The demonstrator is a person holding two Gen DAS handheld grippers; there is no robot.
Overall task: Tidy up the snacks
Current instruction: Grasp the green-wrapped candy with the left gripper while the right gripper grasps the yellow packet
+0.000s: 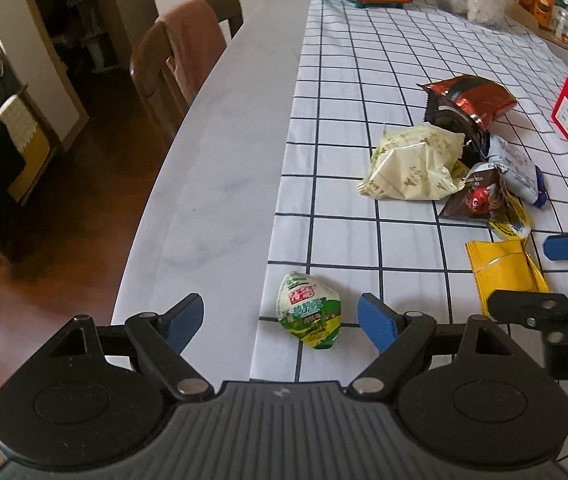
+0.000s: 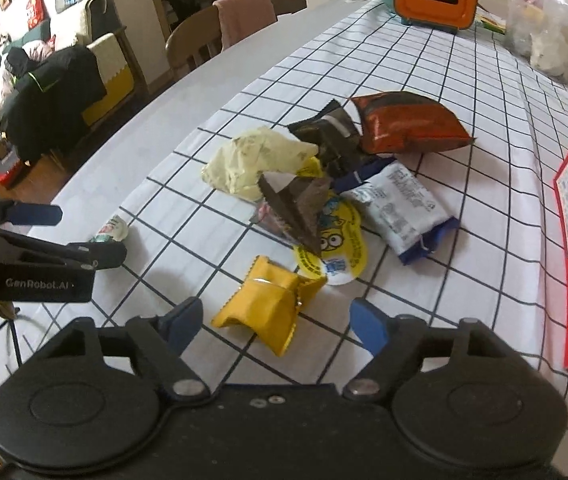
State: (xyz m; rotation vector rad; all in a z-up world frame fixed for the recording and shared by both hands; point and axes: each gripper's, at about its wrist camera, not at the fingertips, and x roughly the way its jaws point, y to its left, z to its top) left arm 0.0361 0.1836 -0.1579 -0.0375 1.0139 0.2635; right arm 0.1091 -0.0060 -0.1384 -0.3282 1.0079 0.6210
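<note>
Two grippers (both open) over snacks (image 2: 324, 184)

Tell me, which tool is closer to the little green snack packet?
Left. The left tool sits open around the green packet; the right tool is farther off, open around the yellow packet.

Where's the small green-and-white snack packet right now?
The small green-and-white snack packet lies apart from the pile at the checked tablecloth edge, between the open left gripper fingers, left of the yellow foil packet.
</note>
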